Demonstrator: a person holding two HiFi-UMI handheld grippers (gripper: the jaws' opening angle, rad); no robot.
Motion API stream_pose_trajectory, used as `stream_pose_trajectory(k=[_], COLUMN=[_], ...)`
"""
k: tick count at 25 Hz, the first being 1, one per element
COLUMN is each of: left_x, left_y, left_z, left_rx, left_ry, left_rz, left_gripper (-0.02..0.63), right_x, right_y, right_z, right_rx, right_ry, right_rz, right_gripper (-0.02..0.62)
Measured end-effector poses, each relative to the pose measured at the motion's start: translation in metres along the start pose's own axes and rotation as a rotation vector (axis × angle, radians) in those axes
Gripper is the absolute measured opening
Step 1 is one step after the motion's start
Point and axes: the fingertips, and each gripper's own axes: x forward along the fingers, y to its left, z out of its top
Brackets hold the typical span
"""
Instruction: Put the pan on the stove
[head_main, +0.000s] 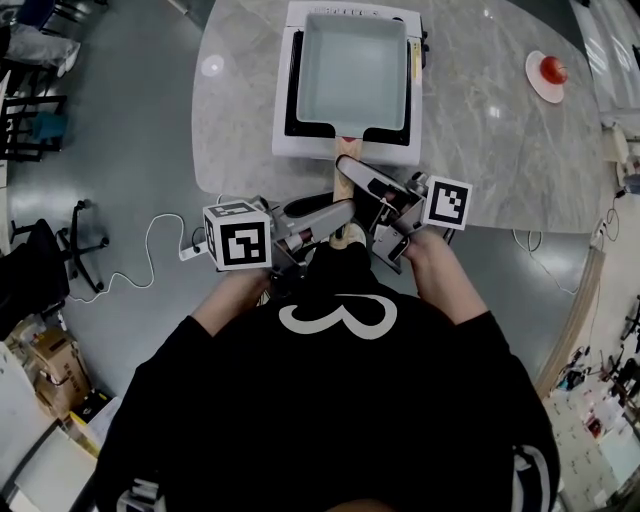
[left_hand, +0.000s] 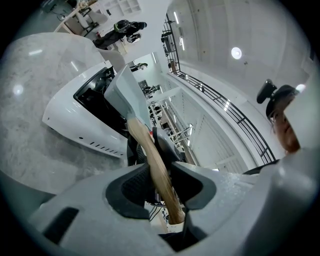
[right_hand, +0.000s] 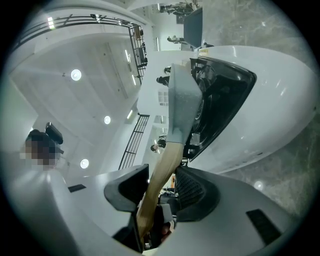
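Now, pan (head_main: 355, 70): square and pale, at top centre of the head view, squarely over the black glass of the stove (head_main: 330, 150); I cannot tell whether its base rests fully.
handle (head_main: 341, 186): wooden, running down the frame from the pan's near edge toward the person.
left gripper (head_main: 340, 214): comes in from the lower left, clenched on the handle (left_hand: 152, 155) near its free end.
right gripper (head_main: 352, 170): comes in from the right, clamped on the handle (right_hand: 162, 170) closer to the pan.
step in hand: probably settling the pan flat on the stove.
doing it well: hold both grips level so the pan does not tip. Lower until the base sits flat inside the black area. Keep the handle pointing off the near edge. Let go only once the stove carries the weight, and loosen the grip nearer the pan last.
table (head_main: 480, 130): marble, carrying the stove.
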Motion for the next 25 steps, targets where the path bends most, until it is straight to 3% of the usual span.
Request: stream_pose_trajectory(k=[14,25], left_x=[0.0004,0.0051], left_y=[-0.0011,-0.0033], left_z=[0.0007,0.0048], left_rx=[-0.029,0.012], left_ry=[-0.019,-0.013], left_rz=[-0.014,-0.034], left_gripper=[0.144,0.157], right_x=[-0.0012,-0.0006], right_y=[-0.0006,0.0009], right_z=[0.0006,0.0026], right_rx=[0.023,-0.01], right_ry=[-0.017,-0.023], right_rz=[0.011,-0.002], right_gripper=[0.152,0.161])
